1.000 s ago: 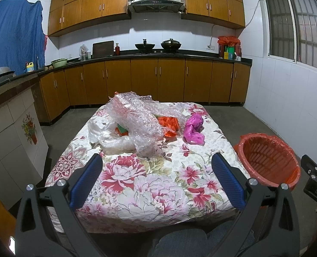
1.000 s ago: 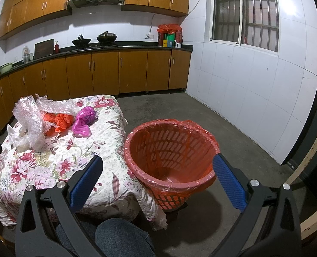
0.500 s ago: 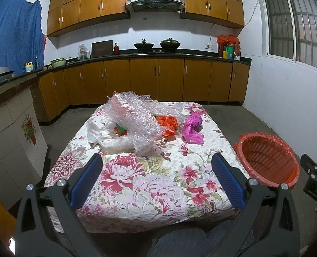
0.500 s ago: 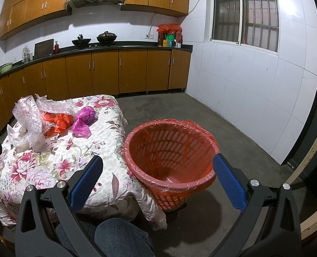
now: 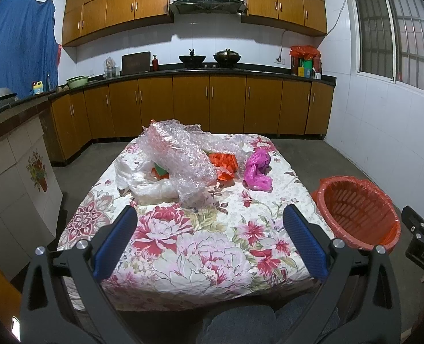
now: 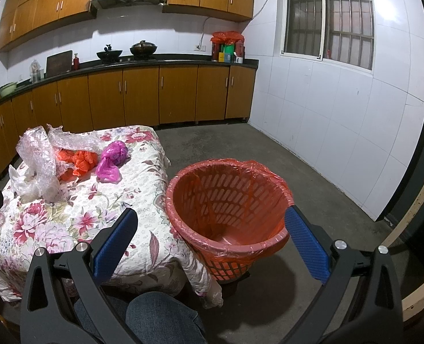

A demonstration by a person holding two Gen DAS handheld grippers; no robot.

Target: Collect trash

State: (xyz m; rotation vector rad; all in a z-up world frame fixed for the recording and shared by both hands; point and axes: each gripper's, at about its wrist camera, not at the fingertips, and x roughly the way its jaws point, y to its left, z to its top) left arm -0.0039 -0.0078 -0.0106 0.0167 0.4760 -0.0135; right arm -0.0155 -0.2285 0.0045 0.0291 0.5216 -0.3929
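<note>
1. Step in hand: the very start, by my reading. Nothing has been picked up yet, and the bin [image 6: 229,215] at centre frame in the right view looks empty, with only its red liner inside.
2. The left gripper [image 5: 210,240] sits at the bottom of its view, fingers spread wide and holding nothing, aimed over the near edge of the table [image 5: 212,258].
3. The right gripper [image 6: 212,243] is likewise wide apart and empty, pointed at the bin.
4. The trash lies mid-frame in the left view, at the table's far end: bubble wrap [image 5: 180,157], a clear bag [image 5: 151,185] just left of it, an orange bag [image 5: 224,164] and a pink bag [image 5: 256,172] to the right.
5. Next move probably calls for reaching forward to one piece, closing on a bunched fold, then carrying it right to the bin beside the table.
</note>
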